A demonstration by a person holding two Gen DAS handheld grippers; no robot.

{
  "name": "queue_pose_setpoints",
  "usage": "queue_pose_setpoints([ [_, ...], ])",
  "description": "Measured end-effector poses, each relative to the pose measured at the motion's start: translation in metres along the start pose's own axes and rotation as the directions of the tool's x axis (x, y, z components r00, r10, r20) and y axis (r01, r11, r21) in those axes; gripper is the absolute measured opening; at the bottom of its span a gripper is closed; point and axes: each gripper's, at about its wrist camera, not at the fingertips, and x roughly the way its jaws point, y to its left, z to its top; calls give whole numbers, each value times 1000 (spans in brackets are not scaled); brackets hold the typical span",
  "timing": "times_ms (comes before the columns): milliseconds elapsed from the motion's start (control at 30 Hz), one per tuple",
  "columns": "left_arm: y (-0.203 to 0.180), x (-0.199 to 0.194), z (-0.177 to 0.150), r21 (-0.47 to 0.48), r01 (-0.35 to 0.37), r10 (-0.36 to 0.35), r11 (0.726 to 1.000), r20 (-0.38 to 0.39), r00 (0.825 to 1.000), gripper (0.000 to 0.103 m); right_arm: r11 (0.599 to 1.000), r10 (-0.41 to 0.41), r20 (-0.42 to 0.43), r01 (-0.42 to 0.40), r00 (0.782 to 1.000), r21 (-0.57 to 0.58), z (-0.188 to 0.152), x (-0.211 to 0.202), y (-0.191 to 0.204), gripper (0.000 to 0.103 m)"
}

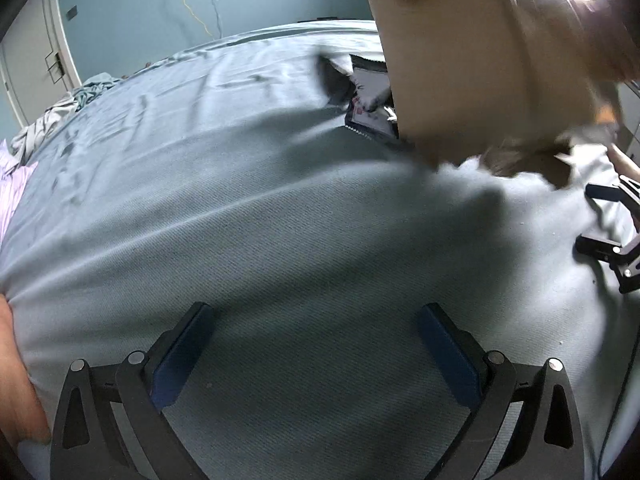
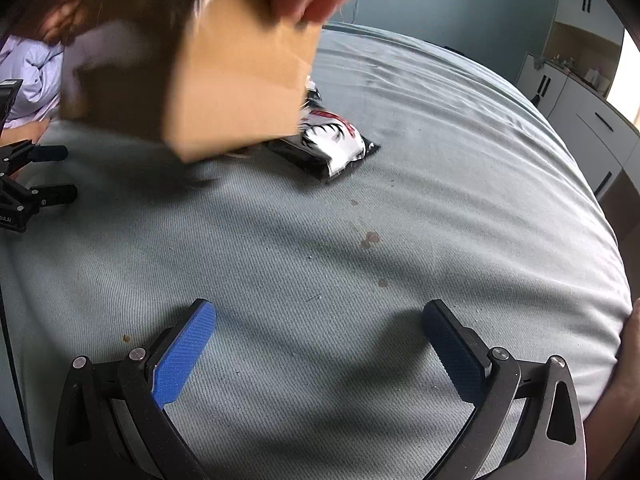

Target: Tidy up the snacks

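Cardboard box point(image 2: 192, 80), motion-blurred, covers part of black-and-white snack packet point(image 2: 336, 148) beneath it. Beside the box, left gripper point(image 1: 316, 344) and right gripper point(image 2: 320, 344) rest spread, empty.

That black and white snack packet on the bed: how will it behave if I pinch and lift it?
The snack packet looks like a glossy, puffed pouch, so it will probably crumple between the pads and may be a bit slippery. It lies flat on the soft bedsheet, so it should not roll. It is likely light. The cardboard box overlaps one end.
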Motion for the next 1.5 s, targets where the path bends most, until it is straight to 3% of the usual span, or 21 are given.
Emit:
queue_pose_setpoints([
  [1500, 1, -2, -1, 2, 1, -1, 1000, 0, 1000, 103, 1000, 0, 0, 0, 1000, 3, 0, -2, 0, 103],
])
